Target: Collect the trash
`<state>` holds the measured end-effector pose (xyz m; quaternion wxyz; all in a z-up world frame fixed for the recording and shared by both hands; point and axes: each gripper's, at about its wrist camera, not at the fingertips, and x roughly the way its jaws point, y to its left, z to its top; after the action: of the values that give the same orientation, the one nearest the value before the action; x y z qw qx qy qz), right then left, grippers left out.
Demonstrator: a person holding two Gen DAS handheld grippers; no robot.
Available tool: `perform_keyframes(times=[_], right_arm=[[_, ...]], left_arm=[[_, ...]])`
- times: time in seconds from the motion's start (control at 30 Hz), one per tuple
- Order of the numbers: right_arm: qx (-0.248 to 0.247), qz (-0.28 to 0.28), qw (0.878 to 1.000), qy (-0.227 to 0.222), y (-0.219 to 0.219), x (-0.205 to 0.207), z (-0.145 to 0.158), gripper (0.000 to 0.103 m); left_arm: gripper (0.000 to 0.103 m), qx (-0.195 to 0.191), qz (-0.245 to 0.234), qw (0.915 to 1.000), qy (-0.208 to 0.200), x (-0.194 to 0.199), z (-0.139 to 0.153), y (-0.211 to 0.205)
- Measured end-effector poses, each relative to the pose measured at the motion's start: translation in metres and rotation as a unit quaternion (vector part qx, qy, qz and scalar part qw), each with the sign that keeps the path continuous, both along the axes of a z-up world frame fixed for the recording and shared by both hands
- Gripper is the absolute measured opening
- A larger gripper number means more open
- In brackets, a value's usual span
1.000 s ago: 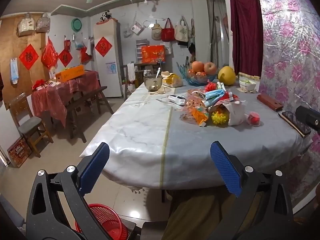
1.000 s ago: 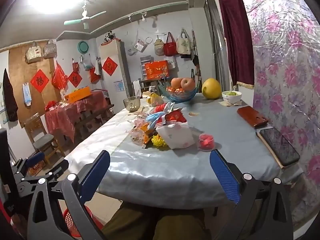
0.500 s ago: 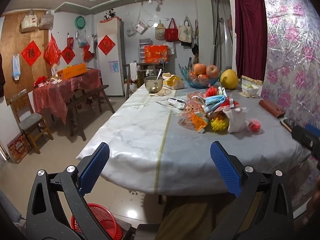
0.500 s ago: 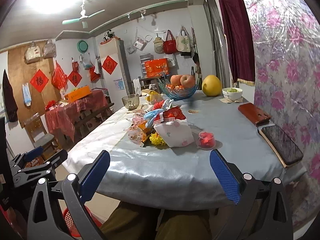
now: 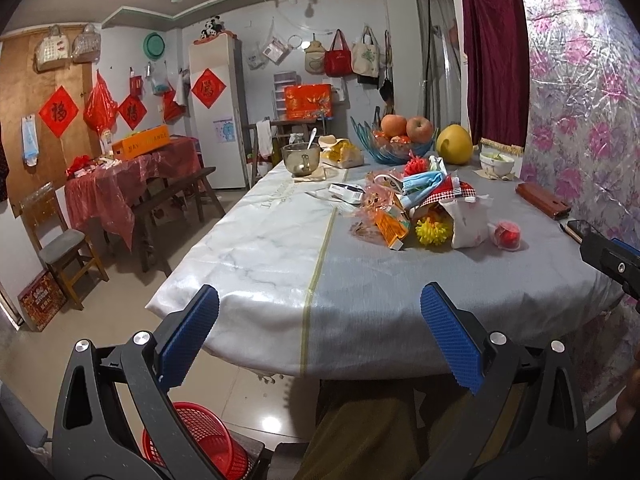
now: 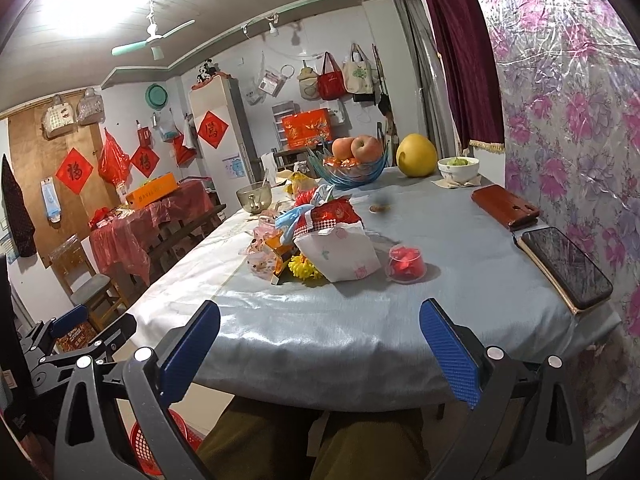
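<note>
A heap of trash lies mid-table: crinkled wrappers, an orange carton, a blue face mask, a white paper bag, a yellow spiky ball and a small clear cup with red contents. A red mesh basket stands on the floor at the lower left. My left gripper and my right gripper hover open in front of the table's near edge, well short of the heap, with nothing between their blue pads.
On the grey cloth-covered table stand a fruit bowl, a pomelo, a glass bowl with a spoon, a red wallet and a phone. The person's legs are under the table. A bench and chair stand at left.
Both cameras have drifted slightly; the table and trash heap look a little farther in the left view. Both grippers stay open and nothing on the table has moved.
</note>
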<state>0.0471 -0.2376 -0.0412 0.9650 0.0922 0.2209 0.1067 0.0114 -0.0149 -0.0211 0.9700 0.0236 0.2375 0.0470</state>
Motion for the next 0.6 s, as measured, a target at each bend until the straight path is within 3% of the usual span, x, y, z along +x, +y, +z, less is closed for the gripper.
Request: perform_keyframes(times=[0.6], right_arm=[[0.002, 0.007, 1.0, 0.001, 0.005, -0.0021, -0.0064, 0.098]], left_arm=[[0.097, 0.002, 0.003, 1.0, 0.009, 0.0003, -0.0076, 0.0019]])
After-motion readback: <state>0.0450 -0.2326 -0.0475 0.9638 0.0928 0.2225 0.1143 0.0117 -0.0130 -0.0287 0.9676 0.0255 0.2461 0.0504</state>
